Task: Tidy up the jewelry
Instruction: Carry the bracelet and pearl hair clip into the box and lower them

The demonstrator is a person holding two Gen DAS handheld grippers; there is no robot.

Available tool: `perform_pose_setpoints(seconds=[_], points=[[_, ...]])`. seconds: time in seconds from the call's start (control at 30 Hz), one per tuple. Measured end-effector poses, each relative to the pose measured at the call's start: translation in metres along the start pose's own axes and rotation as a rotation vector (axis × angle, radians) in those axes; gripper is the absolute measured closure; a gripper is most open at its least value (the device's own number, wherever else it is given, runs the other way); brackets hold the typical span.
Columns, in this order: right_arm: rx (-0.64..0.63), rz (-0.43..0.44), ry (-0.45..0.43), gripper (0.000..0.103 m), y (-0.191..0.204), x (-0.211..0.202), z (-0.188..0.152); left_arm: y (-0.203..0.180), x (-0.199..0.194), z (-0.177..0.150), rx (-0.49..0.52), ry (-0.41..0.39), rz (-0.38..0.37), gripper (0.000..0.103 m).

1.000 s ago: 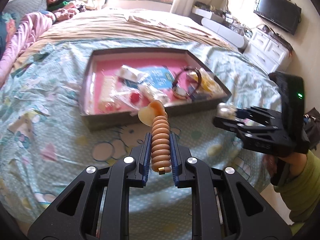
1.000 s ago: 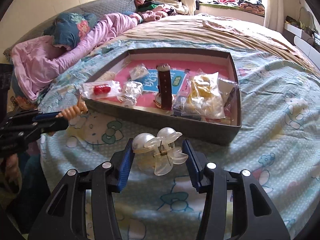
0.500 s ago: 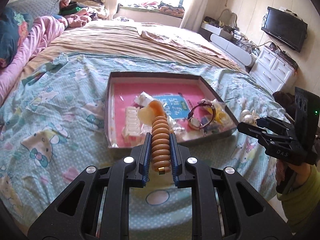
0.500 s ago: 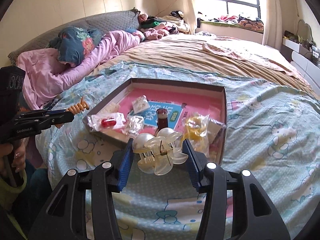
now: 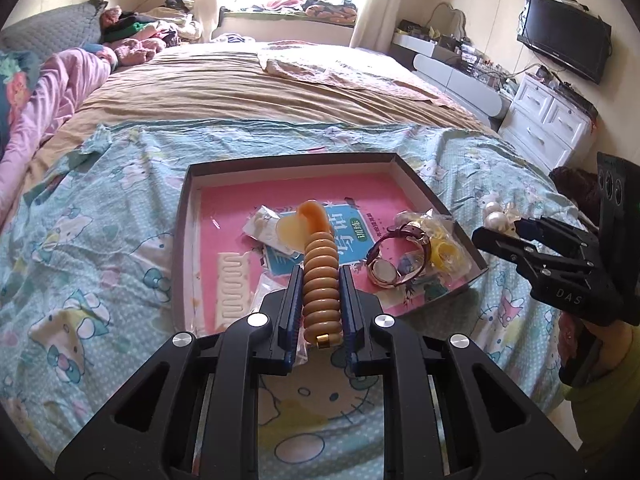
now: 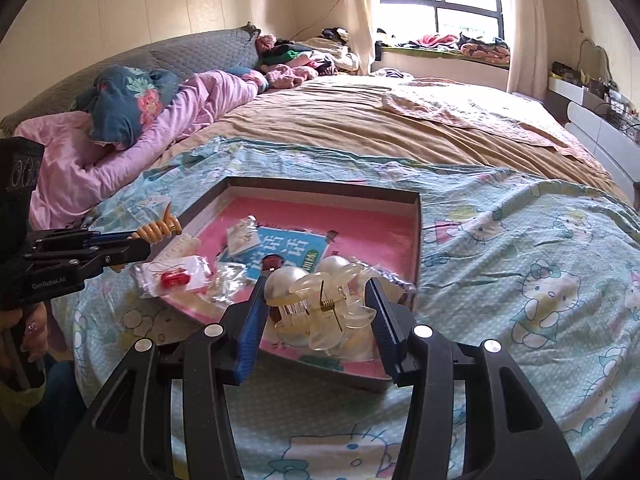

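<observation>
Jaws of the left gripper [image 5: 320,280] are clamped tight on an amber spiral hair clip [image 5: 321,280], which stands up between the blue pads and juts forward past the fingertips, its pale heart-shaped end [image 5: 291,231] topmost. The clip is held in the air above the near edge of a shallow tray [image 5: 182,216] with a pink floor, which lies on a cartoon-print sheet [image 5: 100,248] spread over the bed.

The right gripper [image 6: 318,312] is closed partway on a clear claw clip [image 6: 320,304] with two pearl-like balls; both blue pads press against its sides, and it too hangs above the tray's near rim. In the left wrist view this gripper appears at the right edge, the pearls [image 5: 495,218] showing at its tip, just beside the tray's right wall.

Inside the tray lie a wristwatch [image 5: 394,260] with a dark red strap, a bag of yellow rings [image 5: 442,246], a cream comb-like piece [image 5: 232,284], a blue printed card [image 5: 348,236], and several small clear bags, one holding red beads [image 6: 174,279].

Beyond the tray stretch a tan blanket [image 5: 260,88] and a pink quilt [image 6: 132,152] at the head of the bed. A white dresser [image 5: 548,128] and a wall television [image 5: 564,36] stand to the right.
</observation>
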State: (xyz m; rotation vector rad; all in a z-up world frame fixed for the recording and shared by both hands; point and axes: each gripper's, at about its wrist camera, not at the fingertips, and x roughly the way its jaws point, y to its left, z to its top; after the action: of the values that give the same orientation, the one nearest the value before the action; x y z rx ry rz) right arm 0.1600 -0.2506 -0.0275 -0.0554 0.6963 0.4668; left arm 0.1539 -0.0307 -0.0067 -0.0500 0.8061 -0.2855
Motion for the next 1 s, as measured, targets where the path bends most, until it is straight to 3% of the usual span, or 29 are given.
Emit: perform_pose_setpoints(seconds=[0.33, 1.0], points=[[0.002, -0.041, 0.033, 0.056, -0.011, 0.024, 0.001, 0.002, 0.030, 0.004, -0.006, 0.044, 0.004, 0.092], [-0.036, 0.009, 0.097, 0.056, 0.016, 0.061, 0.003, 0.019, 0.052, -0.002, -0.028, 0.083, 0.009, 0.092]])
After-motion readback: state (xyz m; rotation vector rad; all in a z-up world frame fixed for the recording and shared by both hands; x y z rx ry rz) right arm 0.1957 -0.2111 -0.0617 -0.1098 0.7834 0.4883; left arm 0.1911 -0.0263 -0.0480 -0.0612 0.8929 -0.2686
